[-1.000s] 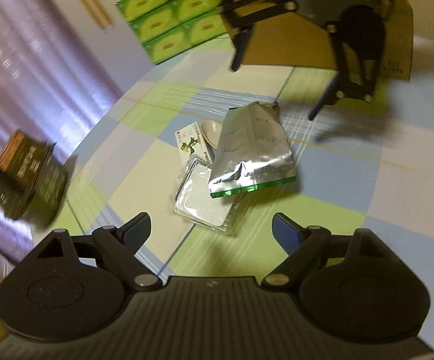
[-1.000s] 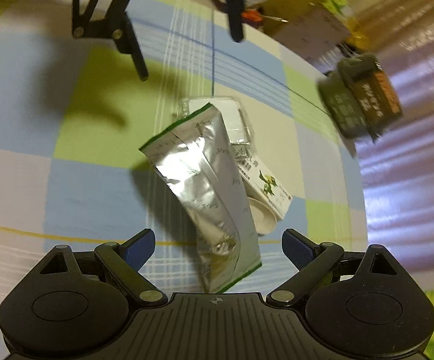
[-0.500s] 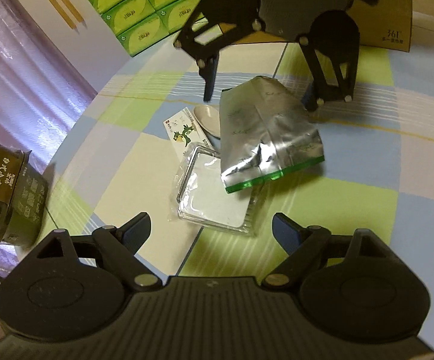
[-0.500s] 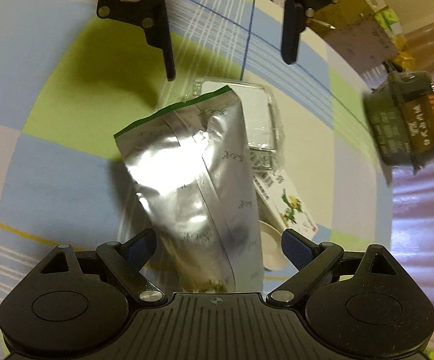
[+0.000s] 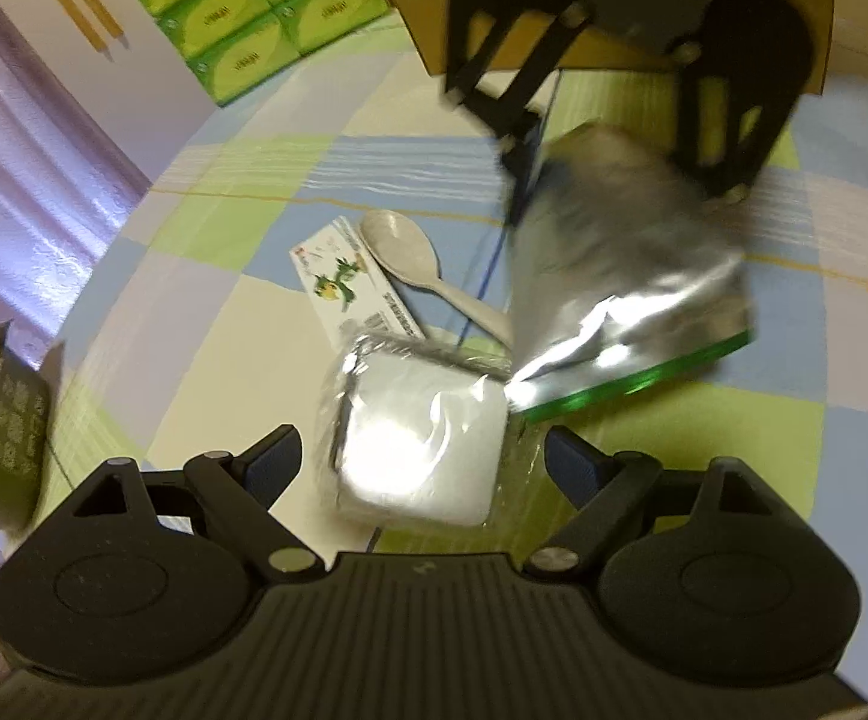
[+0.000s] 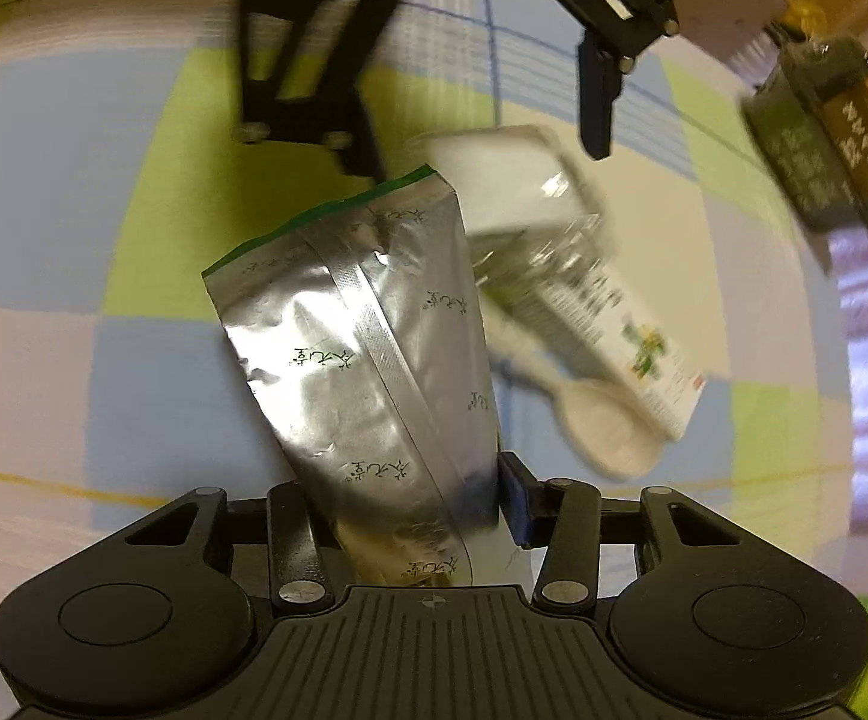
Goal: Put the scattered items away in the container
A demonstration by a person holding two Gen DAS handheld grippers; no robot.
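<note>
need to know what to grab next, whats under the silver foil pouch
The silver foil pouch, clamped in the right gripper, covers the white spoon's handle end and a corner of the clear plastic container. Anything else beneath is hidden.

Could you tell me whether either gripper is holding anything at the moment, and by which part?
The right gripper is shut on the silver foil pouch, at the end opposite its green edge. The left gripper is open, holding nothing.

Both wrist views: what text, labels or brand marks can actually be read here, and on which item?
Silver pouch, in the right gripper: repeated small green script, not legible.
White carton: cartoon figure and barcode, print too blurred.
Dark tub: orange label with characters, blurred.
Green boxes: oval logo, unreadable.
Cardboard box: no readable text.
</note>
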